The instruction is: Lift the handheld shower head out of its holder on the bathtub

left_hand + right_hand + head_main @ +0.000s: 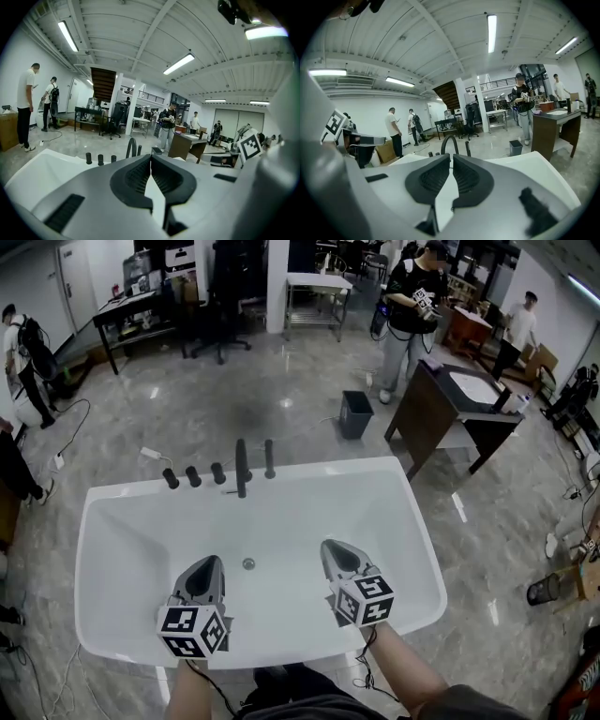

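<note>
Upright shower head (pixel 269 457) on tub (pixel 375 471) far rim, ahead betw. left tool (pixel 212 562) & right tool (pixel 329 547), both w/ jaws together, empty; right prob. nearer.

Bright ceiling strip lights, fisheye edges

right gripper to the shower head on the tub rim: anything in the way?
Nothing visible. The shut right gripper hangs over the bathtub, and only bare basin lies between it and the shower head on the far rim. The spout stands beside the shower head, off that line.
</note>
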Available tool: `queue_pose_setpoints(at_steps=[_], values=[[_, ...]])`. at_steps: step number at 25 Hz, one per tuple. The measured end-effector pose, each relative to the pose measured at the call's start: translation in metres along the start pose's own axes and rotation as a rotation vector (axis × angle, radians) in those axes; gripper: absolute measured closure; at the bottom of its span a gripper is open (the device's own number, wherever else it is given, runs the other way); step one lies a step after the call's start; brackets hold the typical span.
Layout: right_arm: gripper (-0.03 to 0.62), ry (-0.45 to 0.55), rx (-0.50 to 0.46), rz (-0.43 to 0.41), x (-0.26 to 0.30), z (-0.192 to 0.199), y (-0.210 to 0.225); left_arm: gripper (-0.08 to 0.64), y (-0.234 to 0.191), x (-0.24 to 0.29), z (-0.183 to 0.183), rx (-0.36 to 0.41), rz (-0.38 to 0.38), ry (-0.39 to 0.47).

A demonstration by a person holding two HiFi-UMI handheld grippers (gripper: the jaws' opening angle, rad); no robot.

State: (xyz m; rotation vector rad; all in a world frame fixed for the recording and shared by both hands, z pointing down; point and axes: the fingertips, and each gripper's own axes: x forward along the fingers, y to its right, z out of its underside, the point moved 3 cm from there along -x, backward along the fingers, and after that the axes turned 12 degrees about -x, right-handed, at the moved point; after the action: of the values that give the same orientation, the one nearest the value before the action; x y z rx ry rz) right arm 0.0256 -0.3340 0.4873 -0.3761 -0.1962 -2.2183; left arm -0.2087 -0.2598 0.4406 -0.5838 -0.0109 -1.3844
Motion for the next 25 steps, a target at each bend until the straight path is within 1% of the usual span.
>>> queue_pose_setpoints(at_steps=[5, 8, 11, 15, 18, 21, 25], values=[[0.561, -0.01, -0.025, 0.042, 0.015, -0.007, -0.013, 0.545, -0.021, 0.005, -0.004, -0.023, 0.023, -0.011], [0.561, -0.016, 0.001, 0.069, 0.021, -0.006, -0.02, 0.545, -0.037, 0.01, -0.005, -0.028, 0.05, -0.028], [0.563, -0.034, 0.033, 0.114, 0.031, -0.002, -0.023, 0.545, -0.057, 0.022, -0.01, -0.026, 0.072, -0.041], [0.561, -0.048, 0.026, 0.147, 0.047, -0.004, -0.024, 0.545, -0.073, 0.039, -0.019, -0.032, 0.1, -0.047], [0.561, -0.043, 0.024, 0.167, 0.061, -0.01, -0.02, 0.545, -0.079, 0.051, -0.025, -0.014, 0.124, -0.055], [0.561, -0.037, 0.038, 0.173, 0.078, -0.015, -0.011, 0.545, -0.084, 0.064, -0.03, -0.011, 0.131, -0.055], [0.561, -0.045, 0.033, 0.154, 0.106, -0.012, 0.002, 0.545, -0.087, 0.08, -0.032, -0.026, 0.121, -0.051]])
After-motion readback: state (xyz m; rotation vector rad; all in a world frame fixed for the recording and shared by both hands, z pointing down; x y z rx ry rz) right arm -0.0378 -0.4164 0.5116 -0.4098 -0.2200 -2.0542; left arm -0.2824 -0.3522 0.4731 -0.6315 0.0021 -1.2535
